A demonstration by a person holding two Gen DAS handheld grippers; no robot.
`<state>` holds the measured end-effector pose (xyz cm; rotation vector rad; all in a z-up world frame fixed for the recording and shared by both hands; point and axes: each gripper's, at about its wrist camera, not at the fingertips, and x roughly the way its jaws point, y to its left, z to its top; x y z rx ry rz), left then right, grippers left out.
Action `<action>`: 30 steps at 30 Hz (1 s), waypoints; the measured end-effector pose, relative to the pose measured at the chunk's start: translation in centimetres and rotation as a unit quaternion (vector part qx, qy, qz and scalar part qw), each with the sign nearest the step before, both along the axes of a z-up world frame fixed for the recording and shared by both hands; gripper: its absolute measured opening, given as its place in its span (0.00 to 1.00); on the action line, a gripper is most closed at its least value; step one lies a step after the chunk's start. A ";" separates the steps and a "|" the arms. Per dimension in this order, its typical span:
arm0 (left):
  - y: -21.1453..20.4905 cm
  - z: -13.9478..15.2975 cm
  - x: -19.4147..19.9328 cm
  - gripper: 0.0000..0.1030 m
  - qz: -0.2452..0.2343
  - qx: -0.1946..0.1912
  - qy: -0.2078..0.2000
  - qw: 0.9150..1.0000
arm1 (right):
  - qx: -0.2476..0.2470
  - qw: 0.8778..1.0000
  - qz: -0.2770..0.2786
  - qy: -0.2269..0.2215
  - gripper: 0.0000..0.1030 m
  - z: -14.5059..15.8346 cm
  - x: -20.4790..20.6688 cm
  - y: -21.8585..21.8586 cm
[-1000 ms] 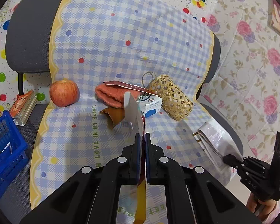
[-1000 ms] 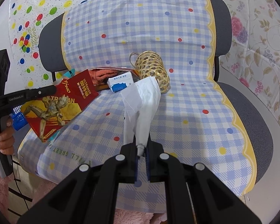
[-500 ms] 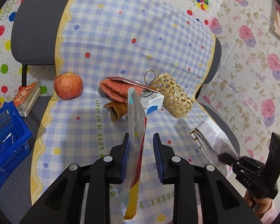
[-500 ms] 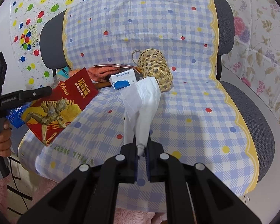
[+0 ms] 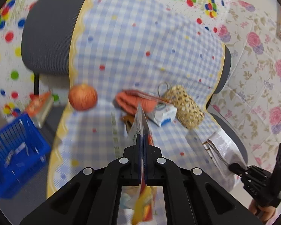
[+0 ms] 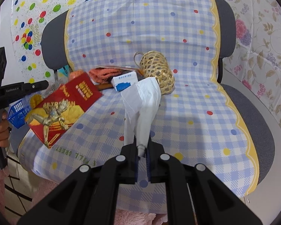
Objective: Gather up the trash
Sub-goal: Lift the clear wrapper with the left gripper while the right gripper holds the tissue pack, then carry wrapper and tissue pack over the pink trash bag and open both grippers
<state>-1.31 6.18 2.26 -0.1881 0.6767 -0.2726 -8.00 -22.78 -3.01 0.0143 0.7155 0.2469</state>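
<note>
My left gripper (image 5: 142, 136) is shut on a red and yellow snack wrapper (image 5: 140, 123), seen edge-on; in the right wrist view the wrapper (image 6: 65, 110) hangs from the left gripper (image 6: 45, 84) over the chair's front left. My right gripper (image 6: 142, 146) is shut on a white plastic bag (image 6: 142, 108) held upright over the seat; the bag also shows at the right in the left wrist view (image 5: 224, 150). A small white and blue carton (image 6: 124, 81), an orange cloth (image 6: 103, 73) and a brown scrap (image 5: 128, 121) lie at the seat's back.
A woven bamboo basket (image 6: 158, 71) lies beside the carton. An apple (image 5: 82, 97) sits at the seat's left. A blue plastic basket (image 5: 15, 151) stands on the floor to the left, with books (image 5: 40, 106) behind it. The chair (image 6: 249, 112) is covered with a checked cloth.
My left gripper opened half a second ago and has shut again on the wrapper. The left view has shifted and is blurred. The right gripper moved slightly closer with the bag.
</note>
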 end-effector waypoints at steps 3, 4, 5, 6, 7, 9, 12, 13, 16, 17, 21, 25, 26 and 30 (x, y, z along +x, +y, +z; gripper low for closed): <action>-0.3 1.7 -0.3 0.01 0.001 -0.001 -0.023 1.000 | 0.005 1.000 -0.009 -0.013 0.06 1.0 0.0 -0.5; -0.5 2.5 -0.7 0.01 -0.002 -0.002 -0.036 0.999 | 0.005 1.000 -0.010 -0.018 0.07 1.4 -0.1 -0.6; -0.7 3.1 -1.1 0.01 -0.004 0.000 -0.045 0.999 | 0.006 1.000 -0.012 -0.023 0.06 1.7 -0.2 -0.7; -1.1 3.6 -1.5 0.01 -0.005 0.004 -0.054 0.999 | 0.005 0.999 -0.014 -0.028 0.07 2.2 -0.4 -0.9; -1.5 4.2 -2.1 0.01 -0.009 0.009 -0.064 0.998 | 0.005 0.999 -0.016 -0.032 0.06 2.4 -0.6 -1.1; -2.1 4.8 -2.8 0.01 -0.016 0.009 -0.074 0.997 | 0.006 0.999 -0.022 -0.037 0.06 2.8 -1.1 -1.5; -3.3 5.5 -4.3 0.01 -0.029 0.012 -0.090 0.995 | 0.008 0.999 -0.031 -0.040 0.07 3.1 -1.9 -2.1; -3.7 5.6 -4.8 0.01 -0.034 0.011 -0.092 0.995 | 0.009 0.999 -0.033 -0.041 0.07 3.2 -2.3 -2.4; -5.2 5.9 -6.1 0.01 -0.055 0.004 -0.096 0.994 | 0.010 0.998 -0.041 -0.046 0.07 3.5 -3.6 -3.0; -6.0 5.8 -6.7 0.01 -0.064 0.002 -0.096 0.993 | 0.010 0.998 -0.044 -0.048 0.07 3.6 -4.2 -3.3; -9.2 4.7 -9.2 0.01 -0.104 0.000 -0.092 0.990 | 0.003 0.997 -0.060 -0.047 0.07 3.7 -6.9 -4.3; -12.2 3.0 -11.4 0.01 -0.144 -0.009 -0.079 0.986 | -0.007 0.996 -0.080 -0.042 0.07 3.3 -9.9 -5.5; -12.9 2.6 -11.8 0.01 -0.152 -0.012 -0.075 0.985 | -0.010 0.995 -0.087 -0.040 0.07 3.1 -10.8 -5.9; -15.4 1.3 -13.8 0.01 -0.185 -0.013 -0.064 0.981 | -0.014 0.993 -0.114 -0.034 0.07 2.6 -13.8 -7.5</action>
